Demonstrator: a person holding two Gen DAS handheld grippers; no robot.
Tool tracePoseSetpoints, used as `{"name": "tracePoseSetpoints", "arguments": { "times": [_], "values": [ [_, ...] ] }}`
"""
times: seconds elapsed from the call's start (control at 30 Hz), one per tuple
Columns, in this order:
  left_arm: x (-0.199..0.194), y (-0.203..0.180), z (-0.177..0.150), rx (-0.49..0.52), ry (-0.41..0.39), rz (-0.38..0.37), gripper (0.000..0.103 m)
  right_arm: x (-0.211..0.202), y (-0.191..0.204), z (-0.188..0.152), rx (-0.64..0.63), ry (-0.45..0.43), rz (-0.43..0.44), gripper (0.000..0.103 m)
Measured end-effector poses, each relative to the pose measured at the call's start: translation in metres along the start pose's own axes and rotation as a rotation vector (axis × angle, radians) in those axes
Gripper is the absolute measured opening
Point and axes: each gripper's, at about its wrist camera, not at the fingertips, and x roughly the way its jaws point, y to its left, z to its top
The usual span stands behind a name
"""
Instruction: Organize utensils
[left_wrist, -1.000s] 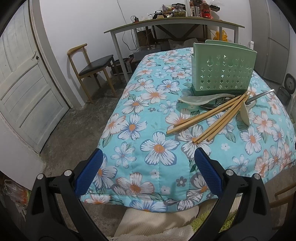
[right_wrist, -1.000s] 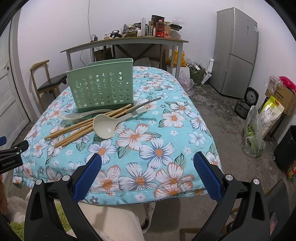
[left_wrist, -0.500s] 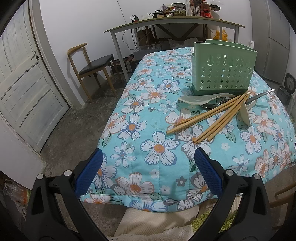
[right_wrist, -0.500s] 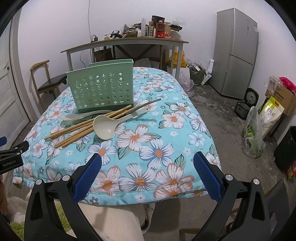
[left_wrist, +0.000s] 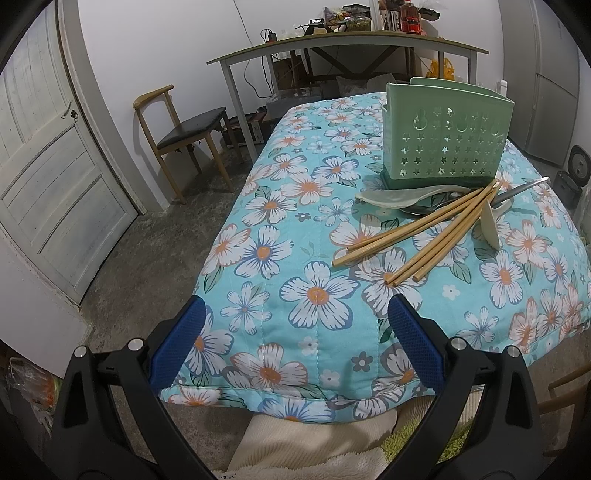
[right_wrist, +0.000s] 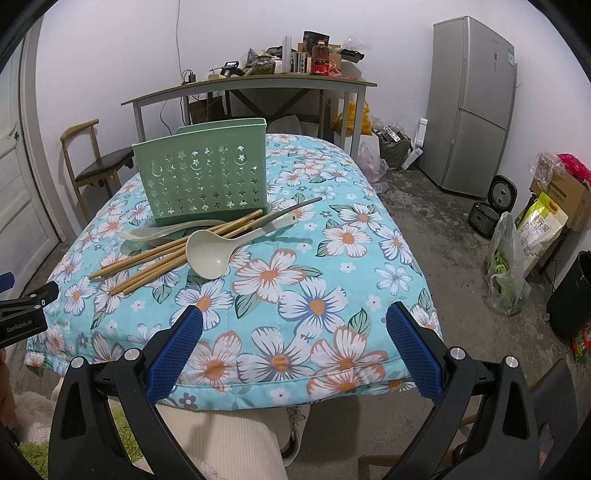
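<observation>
Green plastic utensil holder (right_wrist: 201, 181), pierced with star-shaped holes, stands upright near the middle of the desk (right_wrist: 332, 280), which is covered by a turquoise floral quilt. From my left gripper's camera the same holder (left_wrist: 445, 142) sits to the upper right.

Items lying on the quilt just in front of the holder, in one overlapping pile:
- Wooden chopsticks (right_wrist: 166, 254), several, fanned out with their ends pointing toward my left gripper; also seen at (left_wrist: 421, 236).
- Cream ladle (right_wrist: 208, 253), bowl facing up, handle resting across the chopsticks.
- Pale flat rice paddle (right_wrist: 162, 232), touching the holder's base; also at (left_wrist: 399, 195).
- Metal spoon (right_wrist: 301, 206), handle angled toward the fridge side, mostly hidden beneath the other pieces.

My left gripper (left_wrist: 295, 339) hovers over the near edge of the quilt, blue pads spread wide, holding nothing. My right gripper (right_wrist: 293, 345) is likewise spread wide and empty above the near edge.

Surroundings: wooden chair (left_wrist: 177, 125), grey fridge (right_wrist: 472, 103), cluttered side table (right_wrist: 251, 85) against the wall.
</observation>
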Motion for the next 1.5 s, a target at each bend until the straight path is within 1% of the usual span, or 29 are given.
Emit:
{"name": "tracePoseSetpoints", "arguments": {
  "times": [0.83,1.07,1.23,1.4,1.5],
  "values": [
    [0.001,0.000,-0.002,-0.001,0.004,-0.001,0.096,0.000,-0.001,0.000,0.006,0.000,-0.002,0.097],
    [0.007,-0.002,-0.010,-0.008,-0.006,-0.030,0.096,0.002,0.003,0.003,-0.002,0.005,-0.001,0.097],
    [0.008,0.001,-0.004,-0.001,-0.014,-0.022,0.096,0.007,0.008,0.004,0.007,0.003,0.010,0.097],
    [0.017,0.005,0.011,-0.006,-0.016,-0.010,0.096,0.013,0.011,0.007,0.012,0.007,0.017,0.097],
    [0.025,0.007,0.021,-0.009,-0.003,-0.013,0.096,0.019,0.013,0.011,0.017,0.012,0.031,0.097]
  ]
}}
